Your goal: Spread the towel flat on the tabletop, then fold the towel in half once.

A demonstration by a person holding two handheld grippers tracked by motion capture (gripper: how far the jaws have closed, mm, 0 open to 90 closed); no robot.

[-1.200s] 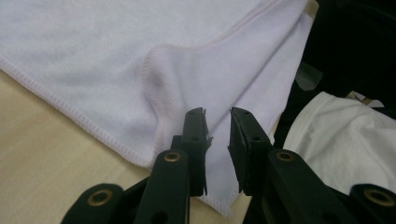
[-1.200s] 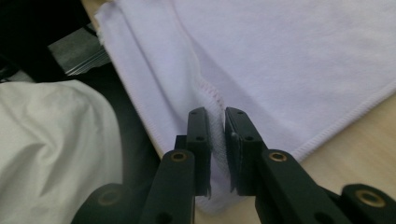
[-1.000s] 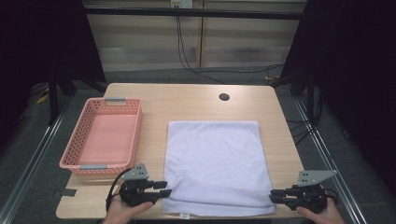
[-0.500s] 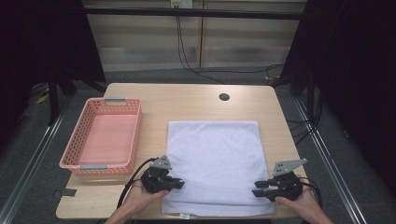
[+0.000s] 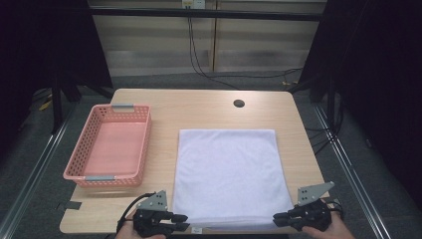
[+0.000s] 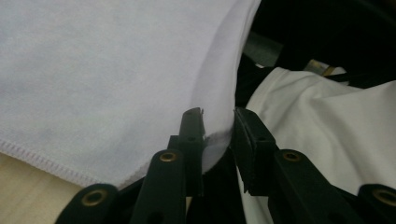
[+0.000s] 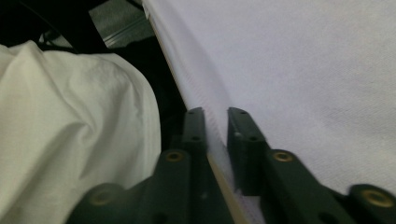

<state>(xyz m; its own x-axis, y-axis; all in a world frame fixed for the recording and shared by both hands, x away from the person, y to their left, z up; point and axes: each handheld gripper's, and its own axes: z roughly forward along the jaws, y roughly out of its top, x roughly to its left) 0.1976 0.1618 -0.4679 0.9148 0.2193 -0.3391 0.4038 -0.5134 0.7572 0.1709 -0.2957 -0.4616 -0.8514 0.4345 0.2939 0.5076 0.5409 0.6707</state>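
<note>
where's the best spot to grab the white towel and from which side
Take the white towel by its two near corners, coming in from the person's edge of the table. It lies flat and squared, and its near hem hangs slightly past that edge, so a jaw can likely slip under it. The left tool and right tool already straddle that hem at the corners, jaws having just been closing.

white towel [image 5: 230,172] | folded square, flat | table's near-right, corners overhanging edge
</note>
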